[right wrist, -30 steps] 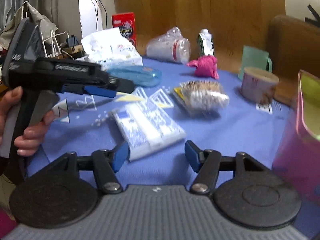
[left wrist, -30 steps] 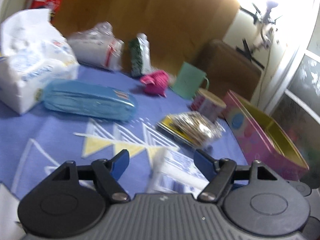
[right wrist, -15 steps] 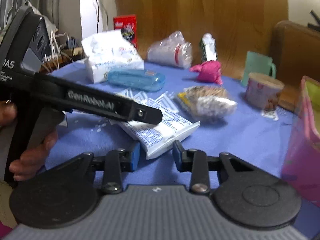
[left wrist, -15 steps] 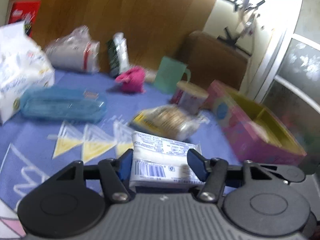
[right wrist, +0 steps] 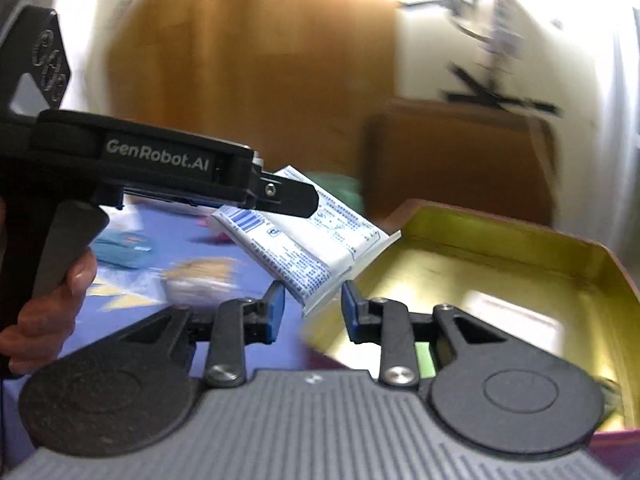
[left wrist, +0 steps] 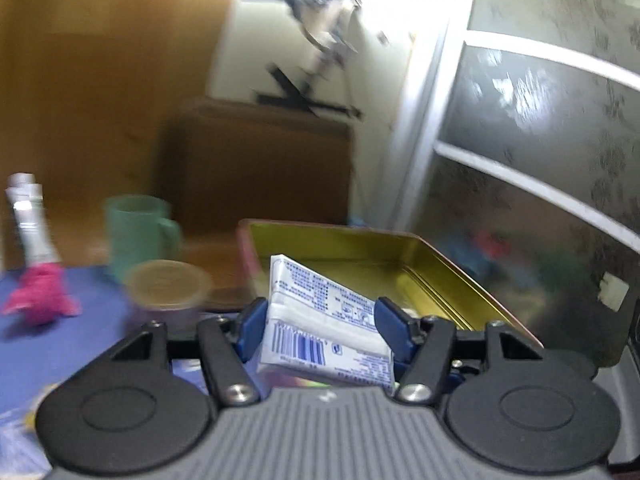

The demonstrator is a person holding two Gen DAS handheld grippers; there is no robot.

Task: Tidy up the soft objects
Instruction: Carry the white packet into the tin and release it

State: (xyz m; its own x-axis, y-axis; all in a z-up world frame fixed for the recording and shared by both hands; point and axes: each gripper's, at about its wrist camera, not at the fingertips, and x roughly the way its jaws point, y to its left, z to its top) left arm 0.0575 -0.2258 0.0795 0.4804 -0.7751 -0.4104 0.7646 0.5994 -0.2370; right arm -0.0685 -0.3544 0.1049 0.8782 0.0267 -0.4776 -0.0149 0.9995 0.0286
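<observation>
Both hand-held grippers are gripping one white tissue pack (left wrist: 320, 320) with blue print and a barcode: the left hand-held gripper (left wrist: 320, 330), marked "GenRobot.AI", is squeezing its wide sides, while the right hand-held gripper (right wrist: 312, 308) is pinching its end seam. They are holding it above the pink tin's (right wrist: 500, 264) gold inside. Behind, a green mug (left wrist: 136, 232), a lidded cup (left wrist: 166, 288) and a pink cloth (left wrist: 40, 292) are sitting on the blue tabletop (left wrist: 80, 344).

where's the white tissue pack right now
The tissue pack is off the table, held between both grippers: the left gripper clamps one end, the right gripper the other, at the near edge of the open pink tin.
</observation>
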